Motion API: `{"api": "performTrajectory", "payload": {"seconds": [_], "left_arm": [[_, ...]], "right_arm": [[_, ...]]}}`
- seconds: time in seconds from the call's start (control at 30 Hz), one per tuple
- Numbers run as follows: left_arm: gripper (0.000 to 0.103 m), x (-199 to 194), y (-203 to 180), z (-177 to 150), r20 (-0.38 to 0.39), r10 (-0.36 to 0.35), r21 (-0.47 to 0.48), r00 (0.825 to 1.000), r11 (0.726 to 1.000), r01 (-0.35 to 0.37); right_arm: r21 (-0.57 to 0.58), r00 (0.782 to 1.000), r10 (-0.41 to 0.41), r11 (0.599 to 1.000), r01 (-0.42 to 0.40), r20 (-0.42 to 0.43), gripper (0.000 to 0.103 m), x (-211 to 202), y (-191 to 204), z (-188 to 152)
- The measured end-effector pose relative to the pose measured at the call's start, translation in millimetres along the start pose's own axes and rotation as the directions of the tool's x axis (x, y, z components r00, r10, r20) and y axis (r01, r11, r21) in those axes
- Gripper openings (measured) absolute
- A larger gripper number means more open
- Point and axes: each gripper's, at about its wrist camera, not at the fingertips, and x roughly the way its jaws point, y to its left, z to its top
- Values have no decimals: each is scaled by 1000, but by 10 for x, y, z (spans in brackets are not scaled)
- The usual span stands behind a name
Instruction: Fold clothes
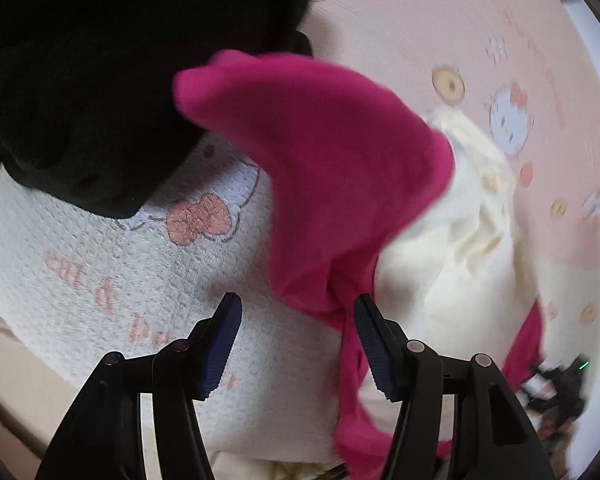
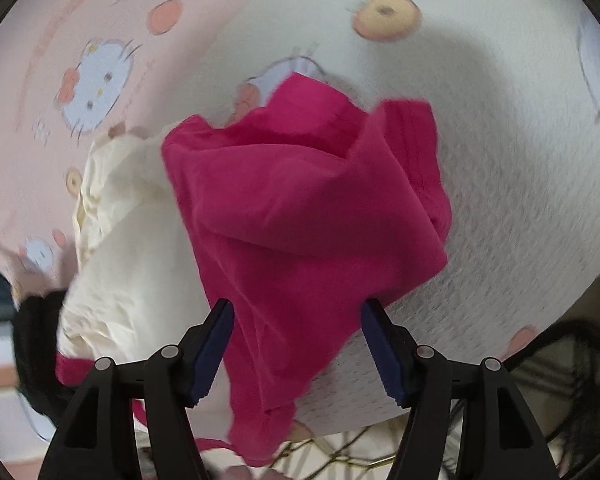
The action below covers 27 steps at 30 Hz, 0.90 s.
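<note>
Left tongs (image 1: 298, 344) apart, nothing clamped; magenta garment (image 1: 320, 184) brushing the right pad only. Right tongs (image 2: 296, 350) also apart, same garment (image 2: 300, 208) draped loose between the pads, bunched over cream garment (image 2: 136, 248) on printed blanket (image 2: 500, 160). Looks like regrasp step. Next: find an edge each side, clamp, spread flat.

Black claws (image 1: 298, 344), ribbed blue pads (image 1: 220, 344)

A pink and white blanket (image 2: 500, 200) printed with cartoon cat faces (image 2: 96, 84), doughnuts (image 2: 386, 16) and pale lettering (image 1: 100, 292) covers the surface, its textured weave visible in both wrist views.
</note>
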Motion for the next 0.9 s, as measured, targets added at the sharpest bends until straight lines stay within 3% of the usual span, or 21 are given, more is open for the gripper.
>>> {"api": "performTrajectory", "payload": {"seconds": [0.03,0.13,0.3,0.5,0.6,0.73,0.8,0.83,0.9], "left_arm": [[56,9,32,23,6,-28,-19,1000,999,28],[56,57,44,107,65,-8,-38,998,999,11],[56,150,-175,158,136,20,48,990,998,-27],[54,289,-433,148,150,66,166,986,982,-91],[45,265,-483,143,186,58,183,981,979,-92],[43,214,-559,149,279,130,177,951,967,-184],[41,186,-632,142,326,161,198,932,952,-234],[35,189,-672,129,338,163,213,927,946,-244],[29,191,-753,102,358,173,233,917,935,-267]], "right_arm": [[21,1000,9,1000,-9,-3,65,20,-30,8],[49,1000,22,999,-23,21,66,57,-69,28],[59,997,40,997,-44,64,78,120,-24,53],[44,989,73,996,-80,132,78,96,-21,62],[84,979,132,986,-146,153,80,115,-108,110],[134,964,176,970,-205,197,79,125,-218,97],[144,963,160,970,-194,216,71,126,-245,78],[150,962,152,971,-189,225,57,126,-259,68],[151,969,119,977,-154,218,40,113,-290,76]]}}
